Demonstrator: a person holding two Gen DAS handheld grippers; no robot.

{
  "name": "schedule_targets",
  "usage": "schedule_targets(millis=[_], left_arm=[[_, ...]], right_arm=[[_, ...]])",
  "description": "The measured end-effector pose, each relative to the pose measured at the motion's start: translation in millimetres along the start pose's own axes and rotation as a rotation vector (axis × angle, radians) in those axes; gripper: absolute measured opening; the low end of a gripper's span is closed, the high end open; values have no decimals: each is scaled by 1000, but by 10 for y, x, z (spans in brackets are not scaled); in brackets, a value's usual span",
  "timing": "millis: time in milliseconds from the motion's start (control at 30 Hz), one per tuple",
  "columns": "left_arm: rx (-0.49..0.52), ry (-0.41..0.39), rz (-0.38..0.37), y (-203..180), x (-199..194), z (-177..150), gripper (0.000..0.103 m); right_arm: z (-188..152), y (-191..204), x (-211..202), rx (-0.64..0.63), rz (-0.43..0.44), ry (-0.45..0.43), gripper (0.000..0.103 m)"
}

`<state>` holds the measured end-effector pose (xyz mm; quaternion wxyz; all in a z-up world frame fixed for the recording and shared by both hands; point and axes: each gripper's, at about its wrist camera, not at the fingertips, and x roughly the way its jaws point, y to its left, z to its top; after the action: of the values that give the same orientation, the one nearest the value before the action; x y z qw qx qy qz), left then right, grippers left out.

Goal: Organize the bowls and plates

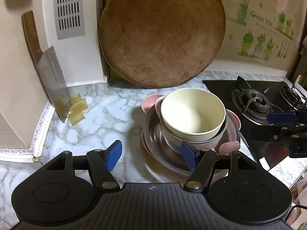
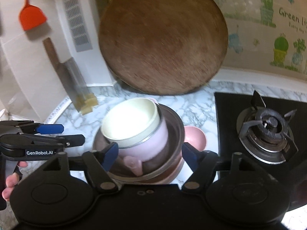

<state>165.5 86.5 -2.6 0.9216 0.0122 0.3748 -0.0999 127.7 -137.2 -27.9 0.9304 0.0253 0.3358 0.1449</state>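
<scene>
left claw [image 1: 152, 158]: jaws stood apart, nothing pinched; right blue pad [image 1: 189, 157] sat in front of the stack's near edge, left pad over bare marble.
right claw [image 2: 149, 156]: jaws stood apart, nothing pinched; blue pads flanked the stack, whether either touched it I could not tell.
cream bowl [image 1: 192, 113]: topmost, tilted, nested in a pink bowl [image 1: 203, 143] with a metal rim.
steel dish [image 1: 153, 132]: under the bowls, itself on a pale plate [image 1: 147, 163] at the bottom.
stack location: on the tabletop [image 1: 99, 118], between the cleaver and the stove, in front of the cutting board.
small pink bowls: one [image 1: 149, 101] peeked out behind the stack on the left, another [image 2: 194, 137] at its right side.
pink handle-like piece [image 2: 133, 164]: lay in the dish at the near side; what it was I could not tell.
gas stove [image 1: 255, 103]: black, right of the stack, burner bare.
round wooden cutting board [image 1: 161, 36]: leaned upright against the wall behind the stack.
cleaver [image 1: 51, 80]: leaned blade-down at the left wall, yellowish blocks [image 1: 77, 107] at its tip.
red spatula [image 2: 31, 17]: hung on the left wall.
person's fingers [image 2: 11, 180]: gripped the left claw's handle, seen in the right wrist view.
</scene>
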Motion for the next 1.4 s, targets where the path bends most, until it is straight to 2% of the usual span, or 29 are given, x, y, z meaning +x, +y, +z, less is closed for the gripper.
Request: schedule_targets(millis=[267,300,333,367,500,567,633,867,1400], left_arm=[[-13,-80,17,2,-338,-118,68],[-11,-95,20,-10,-388,-130,71],[-11,-107,21,-14,-429,-145,79],[-12,-122,20,-18,-472,-165,81],[-9,-157,-2,-59,-627,-239,82],[-9,-169,-12,-80,-679,-270,86],[-14,-184,-27,-87,-729,-304,103],[-17,-221,-26,-150,-829,-382,103],[-90,-206,-55,-123,-832,-476,103]], right_arm=[[-67,138,-215,-25,33,-72,96],[-83,150,-245,-29,31,-88,97],[-98,162,-274,-35,28,-103,99],[-111,169,-296,-40,27,-113,102],[-155,187,-403,-46,24,-156,103],[-176,195,-450,-49,20,-176,103],[-194,207,-485,-55,12,-192,103],[-285,239,-563,-60,19,-217,103],[-411,227,-593,-22,38,-205,103]])
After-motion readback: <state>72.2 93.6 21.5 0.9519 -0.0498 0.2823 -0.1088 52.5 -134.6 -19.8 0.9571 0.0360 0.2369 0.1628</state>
